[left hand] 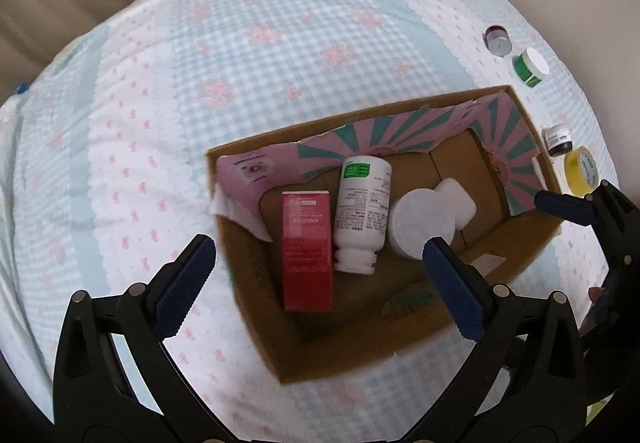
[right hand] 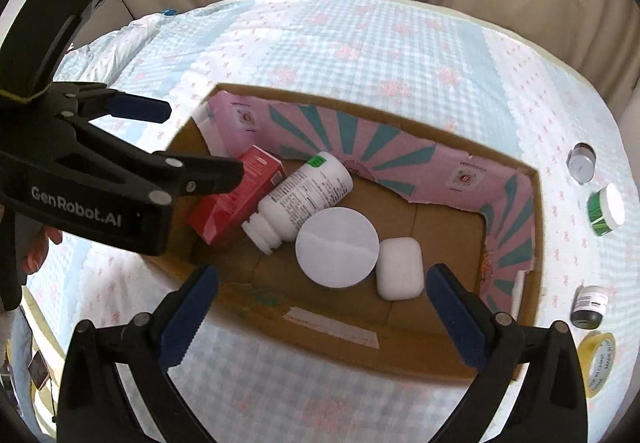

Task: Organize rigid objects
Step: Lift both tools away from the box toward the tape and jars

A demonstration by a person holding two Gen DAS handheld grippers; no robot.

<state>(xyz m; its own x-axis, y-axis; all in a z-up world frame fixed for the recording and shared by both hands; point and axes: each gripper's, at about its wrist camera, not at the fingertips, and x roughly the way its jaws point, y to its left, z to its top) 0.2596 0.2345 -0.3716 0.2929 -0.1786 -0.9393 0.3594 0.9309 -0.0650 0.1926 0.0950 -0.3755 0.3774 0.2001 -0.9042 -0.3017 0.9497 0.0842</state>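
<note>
Now, claws: left gripper (left hand: 316, 267) and right gripper (right hand: 320, 299) both spread wide, empty
Risk: white bottle (left hand: 362, 209) rolling inside cardboard box (left hand: 256, 279)

Ahead of right tongs (right hand: 320, 307): cardboard box (right hand: 344, 347) floor bare at near edge and right of earbud case (right hand: 399, 274). White bottle (right hand: 301, 197), red carton (right hand: 236, 199), round lid (right hand: 337, 253) crowd left half; left tongs (right hand: 200, 141) overhang there.

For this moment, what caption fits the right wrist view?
Open right tongs above a cardboard box holding a red carton, white bottle, round lid and earbud case.
</note>
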